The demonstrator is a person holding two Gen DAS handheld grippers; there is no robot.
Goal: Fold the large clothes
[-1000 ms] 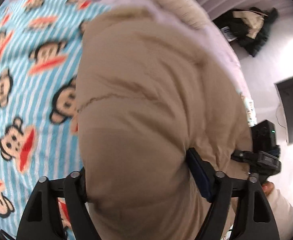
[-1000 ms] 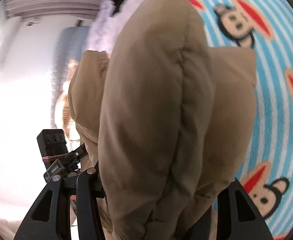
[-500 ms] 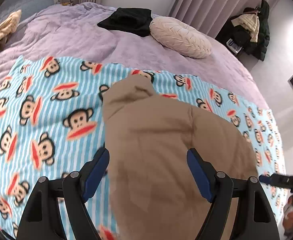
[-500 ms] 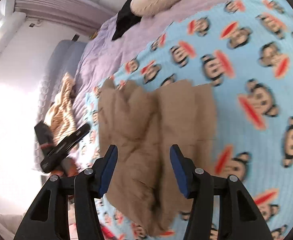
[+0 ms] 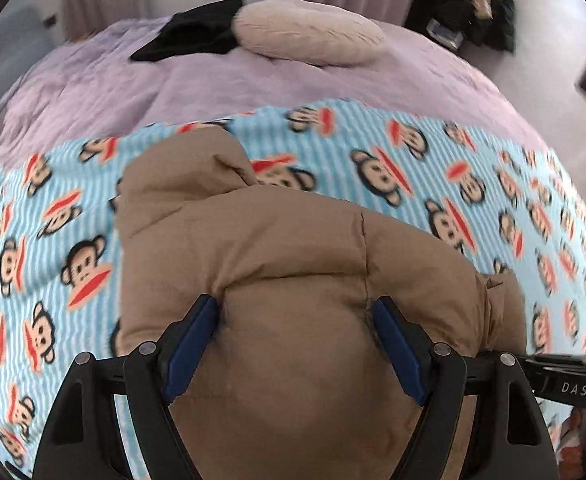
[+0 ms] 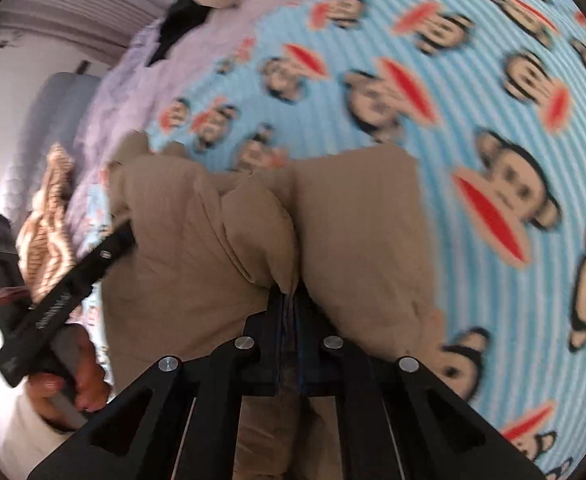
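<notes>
A tan puffer jacket [image 5: 293, 248] lies bunched on a blue striped monkey-print blanket [image 5: 413, 168]. My left gripper [image 5: 295, 336] points down onto it with its blue pads wide apart. The jacket's padded bulk swells up between them and creases at both pad tips. In the right wrist view the jacket [image 6: 197, 240] shows as two puffy lobes on the blanket [image 6: 453, 80]. My right gripper [image 6: 289, 308] is shut, with a fold of the jacket pinched at its tips. The left gripper's body [image 6: 61, 292], held by a hand [image 6: 65, 384], crosses the jacket's left edge.
The blanket lies on a lilac bedspread [image 5: 133, 92]. A cream round pillow [image 5: 309, 32] and a black garment [image 5: 197, 36] lie at the far side. Other clothes [image 5: 469, 4] are piled beyond the bed. A striped knit cloth [image 6: 49, 216] lies left of the jacket.
The jacket, raised and filling both views a second ago, now lies on the blanket. The right jaws have closed on a fold of it. The left gripper has moved in close over the jacket.
</notes>
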